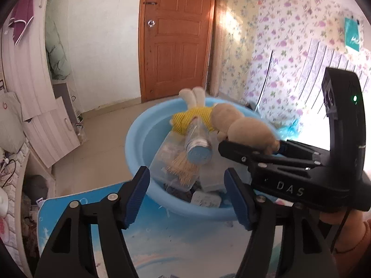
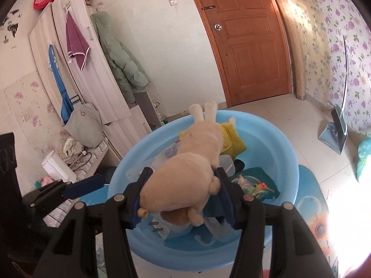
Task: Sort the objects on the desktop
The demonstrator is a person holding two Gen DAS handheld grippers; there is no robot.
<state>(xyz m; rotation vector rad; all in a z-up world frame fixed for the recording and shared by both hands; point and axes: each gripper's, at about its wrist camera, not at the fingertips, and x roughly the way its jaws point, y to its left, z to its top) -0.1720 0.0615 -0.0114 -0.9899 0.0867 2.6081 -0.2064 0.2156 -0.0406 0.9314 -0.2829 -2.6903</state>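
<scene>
A tan plush toy [image 2: 190, 176] in a yellow knit top hangs over a light blue basin [image 2: 120, 169]. My right gripper [image 2: 180, 201] is shut on the toy's head; it shows in the left wrist view [image 1: 250, 148] too, with the toy [image 1: 231, 120] stretched over the basin [image 1: 136, 134]. My left gripper [image 1: 185, 197] is open and empty at the basin's near rim. Inside the basin lie a clear plastic bottle [image 1: 197, 141], a clear box of toothpicks [image 1: 180, 169], a white plug [image 1: 206, 199] and a colourful card [image 2: 252, 180].
The basin stands on a blue patterned table [image 1: 162, 243]. A wooden door [image 1: 176, 34] is behind, white cabinets [image 1: 30, 69] at the left, floral wallpaper [image 1: 289, 34] at the right. A blue bag [image 2: 364, 157] lies on the tiled floor.
</scene>
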